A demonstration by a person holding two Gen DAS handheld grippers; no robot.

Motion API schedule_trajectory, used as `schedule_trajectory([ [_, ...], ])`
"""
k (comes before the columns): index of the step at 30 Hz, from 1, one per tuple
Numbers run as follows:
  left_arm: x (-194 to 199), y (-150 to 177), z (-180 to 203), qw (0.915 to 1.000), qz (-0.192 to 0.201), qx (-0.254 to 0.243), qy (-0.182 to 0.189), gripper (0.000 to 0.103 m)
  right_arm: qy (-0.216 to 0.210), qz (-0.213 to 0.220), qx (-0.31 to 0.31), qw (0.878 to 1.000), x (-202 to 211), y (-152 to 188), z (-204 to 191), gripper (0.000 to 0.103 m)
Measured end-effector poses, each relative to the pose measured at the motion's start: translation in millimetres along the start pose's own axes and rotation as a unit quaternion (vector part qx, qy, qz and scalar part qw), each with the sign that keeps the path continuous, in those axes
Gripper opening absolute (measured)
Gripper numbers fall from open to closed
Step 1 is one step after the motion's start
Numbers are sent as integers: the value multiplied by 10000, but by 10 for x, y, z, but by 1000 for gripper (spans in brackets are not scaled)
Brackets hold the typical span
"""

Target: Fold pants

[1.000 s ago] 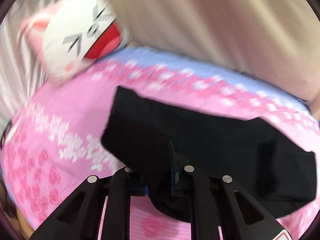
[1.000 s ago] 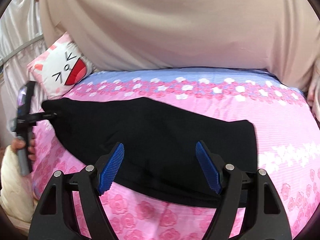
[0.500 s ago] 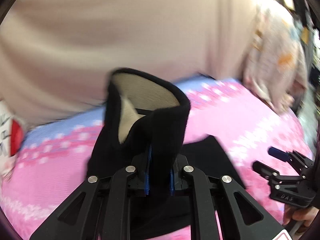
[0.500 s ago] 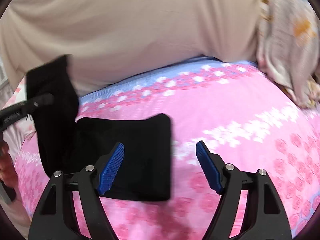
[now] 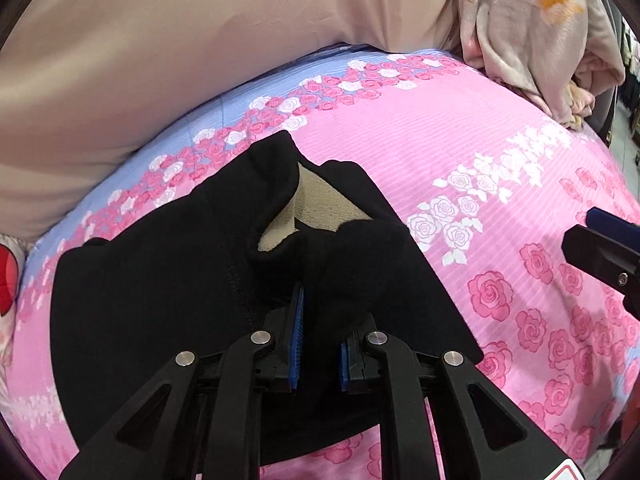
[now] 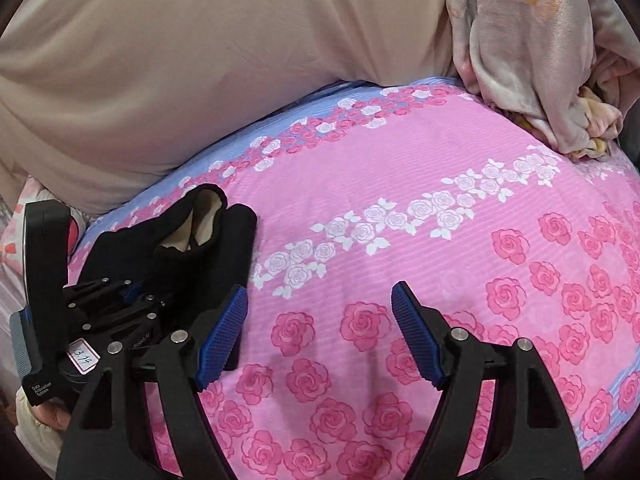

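We have the black pants [image 5: 168, 292] lying on the pink rose-print bedsheet [image 5: 480, 168], one end doubled over the rest so its beige lining [image 5: 320, 200] gapes. Our left tongs [image 5: 319, 340] pinch that raised fold of pants. Our right tongs [image 6: 320, 332] hang spread wide over bare sheet, nothing between them. Behind the bed sit a beige cover [image 6: 200, 60] and a crumpled blanket [image 6: 540, 60].

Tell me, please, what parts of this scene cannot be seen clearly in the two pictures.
- Left wrist view: the near edge of the black pants is hidden under the left tool.
- Left wrist view: the right tool is cut off by the picture edge.
- Right wrist view: the cushion is mostly hidden behind the left tool.
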State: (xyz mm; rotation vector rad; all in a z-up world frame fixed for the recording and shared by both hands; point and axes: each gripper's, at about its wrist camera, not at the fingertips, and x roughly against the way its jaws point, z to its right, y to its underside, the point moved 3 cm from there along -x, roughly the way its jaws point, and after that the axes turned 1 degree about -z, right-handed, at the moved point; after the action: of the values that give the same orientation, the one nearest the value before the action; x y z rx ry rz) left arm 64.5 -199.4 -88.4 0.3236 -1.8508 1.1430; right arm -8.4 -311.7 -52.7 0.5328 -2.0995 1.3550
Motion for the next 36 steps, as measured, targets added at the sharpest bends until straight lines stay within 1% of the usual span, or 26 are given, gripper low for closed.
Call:
schedule_trajectory([
  [2, 22, -36, 82, 10000, -7, -17, -19, 16, -217, -30, -51, 9997, -21, -22, -53, 72],
  [3, 88, -22, 101, 10000, 28, -4, 71, 17, -267, -40, -53, 9996, -28, -29, -68, 72],
  [4, 223, 11, 71, 9995, 62, 63, 299, 20, -304, -46, -53, 9995, -37, -39, -82, 72],
  [5, 332, 24, 51, 9982, 103, 129, 582, 21, -370, -55, -45, 9993, -39, -51, -104, 72],
  [6, 457, 62, 11, 9960, 148, 201, 857, 23, -564, -74, -83, 9983, -40, -65, -136, 72],
  [7, 624, 99, -64, 9930, 237, 298, 1120, 29, -823, -127, -144, 9964, -55, -85, -170, 72],
  [8, 762, 122, -138, 9920, 339, 377, 1155, 40, -1086, -198, -198, 9937, -83, -108, -214, 72],
  [9, 893, 132, -211, 9921, 512, 416, 1067, 46, -1363, -280, -243, 9900, -128, -138, -287, 72],
  [10, 970, 141, -255, 9927, 619, 416, 945, 52, -1480, -335, -189, 9882, -171, -164, -366, 72],
  [11, 1039, 148, -304, 9941, 699, 403, 727, 53, -1530, -384, -83, 9875, -222, -189, -454, 72],
  [12, 1094, 153, -367, 9955, 769, 373, 410, 53, -1524, -491, 107, 9871, -316, -211, -580, 72],
  [13, 1104, 158, -408, 9959, 802, 351, 230, 53, -1458, -553, 223, 9875, -390, -221, -660, 72],
  [15, 1033, 168, -530, 9962, 710, 375, -336, 53, -1391, -706, 409, 9869, -543, -225, -820, 72],
  [16, 947, 192, -623, 9954, 579, 440, -618, 53, -1470, -784, 445, 9850, -602, -226, -888, 72],
  [18, 772, 230, -804, 9938, 344, 655, -825, 53, -1655, -940, 474, 9806, -721, -226, -1022, 72],
  [20, 639, 264, -962, 9921, 165, 857, -902, 53, -1670, -1074, 504, 9788, -840, -217, -1102, 72],
  [21, 579, 296, -1034, 9912, 77, 948, -926, 53, -1601, -1157, 522, 9789, -932, -205, -1143, 72],
  [23, 527, 363, -1142, 9895, -1, 1049, -994, 53, -1385, -1207, 585, 9812, -1034, -176, -1147, 73],
  [24, 494, 388, -1190, 9885, -43, 1071, -1069, 53, -1336, -1230, 614, 9815, -1071, -159, -1157, 74],
  [26, 462, 430, -1257, 9877, -89, 1116, -1094, 53, -1270, -1210, 694, 9820, -1107, -121, -1189, 74],
  [29, 370, 456, -1352, 9867, -169, 1194, -1091, 53, -1082, -1173, 847, 9835, -1107, -94, -1233, 67],
  [32, 306, 484, -1406, 9862, -213, 1200, -1123, 53, -1107, -1195, 780, 9836, -1095, -98, -1218, 46],
  [33, 293, 492, -1409, 9861, -219, 1193, -1132, 53, -1133, -1194, 769, 9834, -1091, -97, -1220, 43],
  [36, 257, 517, -1438, 9861, -229, 1195, -1132, 53, -1099, -1170, 879, 9831, -1074, -88, -1265, 42],
])
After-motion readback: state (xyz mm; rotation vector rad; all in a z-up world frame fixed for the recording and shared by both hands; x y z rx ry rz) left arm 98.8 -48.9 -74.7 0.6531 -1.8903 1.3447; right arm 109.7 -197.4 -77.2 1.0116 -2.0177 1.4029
